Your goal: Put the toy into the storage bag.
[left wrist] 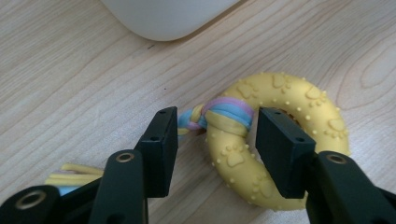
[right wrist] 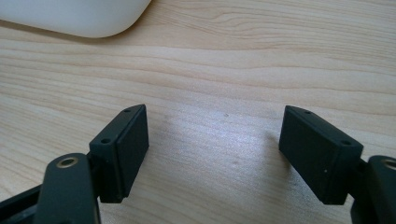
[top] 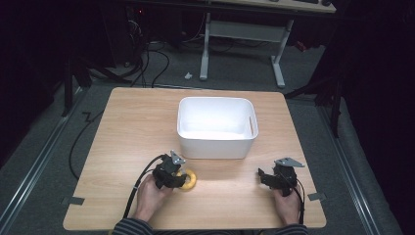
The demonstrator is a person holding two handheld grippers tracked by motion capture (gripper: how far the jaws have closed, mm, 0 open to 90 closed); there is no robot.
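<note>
A yellow ring-shaped rubber toy (top: 191, 179) with paw prints and small bumps lies on the wooden table (top: 147, 122), in front of the white bin. A pink, blue and yellow rope (left wrist: 224, 112) is knotted round the ring (left wrist: 285, 93), and its loose ends (left wrist: 74, 171) trail toward me. My left gripper (top: 180, 180) straddles the knotted part of the ring, one jaw on each side (left wrist: 217, 114); a narrow gap still shows by the left pad (left wrist: 163, 149). My right gripper (top: 264, 177) rests low at the front right, open over bare wood (right wrist: 212, 114).
An empty white plastic bin (top: 215, 147) stands mid-table just beyond both grippers; its rounded corner appears in the left gripper view (left wrist: 168, 18) and the right gripper view (right wrist: 74, 18). Cables trail from both grippers toward the front edge.
</note>
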